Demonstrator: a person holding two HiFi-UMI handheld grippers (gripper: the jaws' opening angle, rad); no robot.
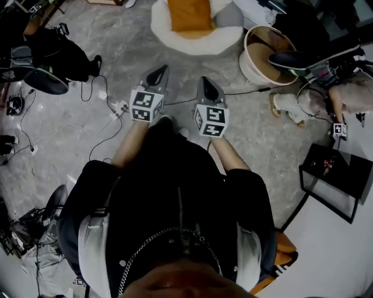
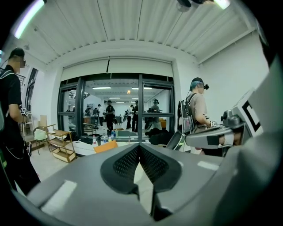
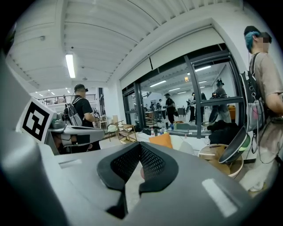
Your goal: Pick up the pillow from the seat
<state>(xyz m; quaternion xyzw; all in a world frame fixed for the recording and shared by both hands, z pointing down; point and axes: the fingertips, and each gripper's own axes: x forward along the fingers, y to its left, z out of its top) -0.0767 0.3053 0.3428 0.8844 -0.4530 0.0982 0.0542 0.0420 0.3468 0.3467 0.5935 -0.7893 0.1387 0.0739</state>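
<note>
Standing on a grey floor [image 1: 250,131], the person holds both tools out in front, side by side and pointing away from the body. The left hand-held gripper [image 1: 159,74] has its jaws pressed together with nothing between them; in the left gripper view its meshed pads [image 2: 128,162] meet in a line at the tip [image 2: 139,148]. The right hand-held gripper [image 1: 207,86] is likewise closed and empty, its pads [image 3: 152,162] meeting at the tip in the right gripper view [image 3: 140,148]. Each carries a marker cube, the left one [image 1: 145,106] and the right one [image 1: 211,120] sitting near the person's wrists.

The orange pillow [image 1: 189,14] lies on a round white fluffy seat [image 1: 198,41] on the floor ahead of both grippers, well apart from them. It shows as an orange patch beyond the closed jaws in the left gripper view [image 2: 105,146] and in the right gripper view [image 3: 161,140].

A round beige tub [image 1: 250,61] stands just beside the seat on the right, and loose cables [image 1: 111,107] trail over the floor to the left of the left gripper. Other people stand about the room in both gripper views, in front of a glass wall [image 2: 124,110].
</note>
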